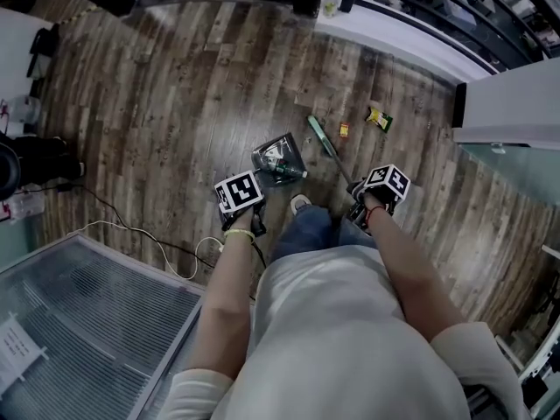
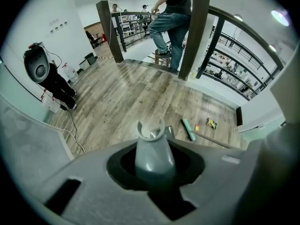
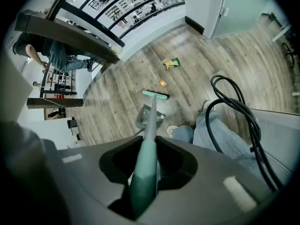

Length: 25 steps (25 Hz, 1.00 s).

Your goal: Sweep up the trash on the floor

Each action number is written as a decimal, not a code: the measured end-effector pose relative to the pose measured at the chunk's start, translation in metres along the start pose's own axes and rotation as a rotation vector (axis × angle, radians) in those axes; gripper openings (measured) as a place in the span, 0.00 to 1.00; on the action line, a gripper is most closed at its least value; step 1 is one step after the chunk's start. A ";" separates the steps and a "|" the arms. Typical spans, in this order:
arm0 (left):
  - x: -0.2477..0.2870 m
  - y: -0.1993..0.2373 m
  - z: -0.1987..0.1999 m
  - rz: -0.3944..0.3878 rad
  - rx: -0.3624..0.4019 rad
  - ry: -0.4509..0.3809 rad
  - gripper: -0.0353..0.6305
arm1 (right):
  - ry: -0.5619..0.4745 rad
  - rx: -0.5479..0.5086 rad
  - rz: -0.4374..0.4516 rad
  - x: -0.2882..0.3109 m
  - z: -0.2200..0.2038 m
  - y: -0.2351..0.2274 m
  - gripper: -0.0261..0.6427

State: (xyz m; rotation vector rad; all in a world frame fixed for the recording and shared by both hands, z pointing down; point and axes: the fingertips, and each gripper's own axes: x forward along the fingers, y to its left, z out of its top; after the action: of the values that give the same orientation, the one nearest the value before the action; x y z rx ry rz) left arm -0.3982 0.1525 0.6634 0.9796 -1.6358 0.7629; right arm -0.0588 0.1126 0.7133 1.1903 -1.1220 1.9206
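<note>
My left gripper [image 1: 238, 201] is shut on the grey upright handle [image 2: 152, 149] of a dark dustpan [image 1: 278, 157], which rests on the wood floor with a green bottle and scraps in it. My right gripper [image 1: 376, 191] is shut on the green broom handle [image 3: 145, 163]. The broom head [image 1: 321, 136] sits on the floor just right of the dustpan. Beyond the broom head lie a small orange scrap [image 1: 344, 129] and a yellow-green wrapper [image 1: 378, 118]. The right gripper view shows the wrapper [image 3: 172, 63], the scrap [image 3: 162, 83] and the broom head [image 3: 155, 94].
A white cable [image 1: 131, 234] trails over the floor at the left, by a glass panel [image 1: 79, 322]. A white counter [image 1: 512, 103] stands at the right, with a railing behind. My shoe [image 1: 299, 203] is near the dustpan. Another person [image 2: 171, 22] stands on steps.
</note>
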 end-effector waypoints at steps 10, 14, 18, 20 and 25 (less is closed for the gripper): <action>0.001 0.003 0.003 -0.001 0.004 0.001 0.18 | 0.064 -0.030 -0.009 0.007 -0.037 0.006 0.18; 0.001 0.003 0.002 -0.004 0.007 -0.001 0.18 | 0.088 -0.030 -0.004 0.009 -0.048 0.007 0.18; 0.000 0.006 0.003 -0.007 0.009 -0.002 0.18 | 0.111 -0.022 0.008 0.011 -0.061 0.013 0.18; 0.000 0.006 0.003 -0.008 0.009 -0.004 0.18 | 0.123 -0.016 0.016 0.013 -0.067 0.014 0.18; -0.001 0.006 0.001 -0.009 0.011 -0.007 0.18 | 0.132 0.003 0.028 0.014 -0.077 0.016 0.18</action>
State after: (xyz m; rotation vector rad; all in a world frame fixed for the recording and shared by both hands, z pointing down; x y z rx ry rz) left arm -0.4035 0.1547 0.6625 0.9978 -1.6336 0.7646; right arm -0.1075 0.1745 0.7020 1.0382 -1.0717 1.9910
